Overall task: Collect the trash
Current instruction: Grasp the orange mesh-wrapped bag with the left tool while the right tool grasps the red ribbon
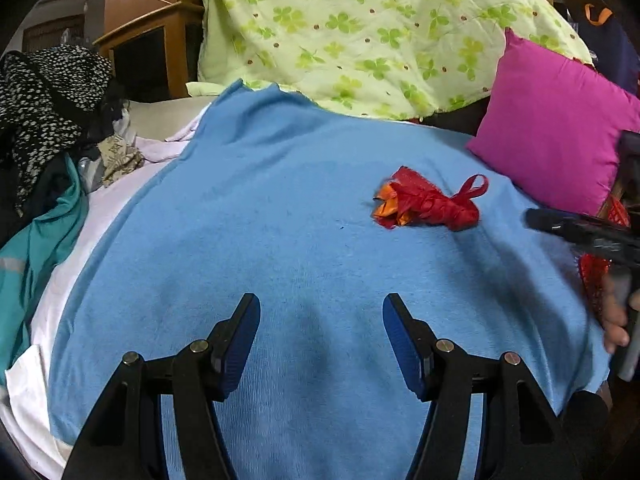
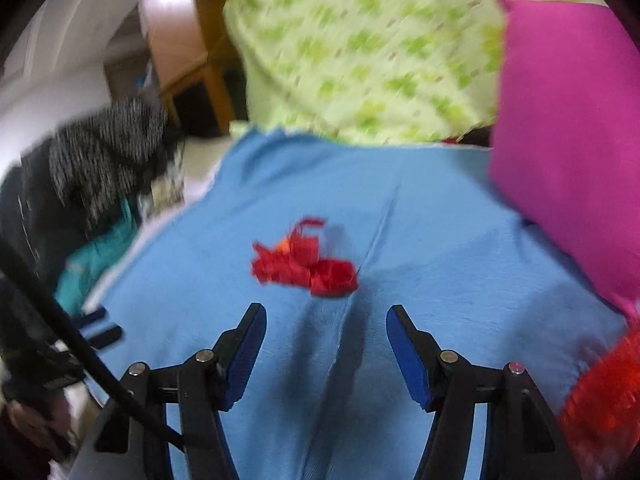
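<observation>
A crumpled red and orange wrapper with a ribbon (image 1: 428, 204) lies on a blue cloth (image 1: 280, 220). In the right wrist view, which is blurred, the wrapper (image 2: 304, 264) lies just ahead of my right gripper (image 2: 326, 312), which is open and empty. My left gripper (image 1: 322, 304) is open and empty, hovering over the cloth, with the wrapper ahead and to its right. My right gripper's fingers (image 1: 560, 226) show at the right edge of the left wrist view, beside a red mesh bag (image 1: 596, 276).
A magenta pillow (image 1: 556, 128) stands at the back right. A green clover-print sheet (image 1: 360, 32) hangs behind the cloth. A heap of dark and teal clothes (image 1: 44, 120) lies at the left. A wooden cabinet (image 1: 152, 52) stands behind it. Red mesh (image 2: 604, 396) shows at lower right.
</observation>
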### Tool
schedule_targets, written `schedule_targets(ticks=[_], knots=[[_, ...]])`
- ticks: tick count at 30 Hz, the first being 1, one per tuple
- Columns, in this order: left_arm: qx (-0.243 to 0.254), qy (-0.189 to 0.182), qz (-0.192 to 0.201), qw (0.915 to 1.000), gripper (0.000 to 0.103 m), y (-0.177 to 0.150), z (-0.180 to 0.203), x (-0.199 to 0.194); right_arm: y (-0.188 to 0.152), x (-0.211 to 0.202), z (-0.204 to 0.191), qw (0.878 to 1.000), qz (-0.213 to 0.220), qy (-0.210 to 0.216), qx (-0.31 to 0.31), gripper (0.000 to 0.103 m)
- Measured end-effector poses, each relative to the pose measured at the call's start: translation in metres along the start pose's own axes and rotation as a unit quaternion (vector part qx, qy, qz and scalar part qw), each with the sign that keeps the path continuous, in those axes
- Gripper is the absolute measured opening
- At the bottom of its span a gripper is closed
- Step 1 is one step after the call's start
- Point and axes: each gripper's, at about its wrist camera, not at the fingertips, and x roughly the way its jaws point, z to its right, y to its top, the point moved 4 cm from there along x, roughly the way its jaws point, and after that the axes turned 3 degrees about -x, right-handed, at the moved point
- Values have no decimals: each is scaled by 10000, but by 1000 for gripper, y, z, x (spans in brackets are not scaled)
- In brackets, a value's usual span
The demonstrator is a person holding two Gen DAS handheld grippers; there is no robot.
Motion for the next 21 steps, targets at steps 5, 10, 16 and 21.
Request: schedule_targets(ticks=[5,10,16,21], knots=[[52,-96,-53,9999,65,16,-4,24,15,61,-14,9970,-248,-17,-735,66],[77,-186,-129,9997,65,32,-6,45,31,109,-23,9901,-433,31,-1337,66],[267,-386,-138,9988,65,50,7,63,17,131,-22,9892,-670,182,-1288,26],[393,-685,-236,9966,65,68,39,92,11,95,10,9989,-335,335,-63,17]])
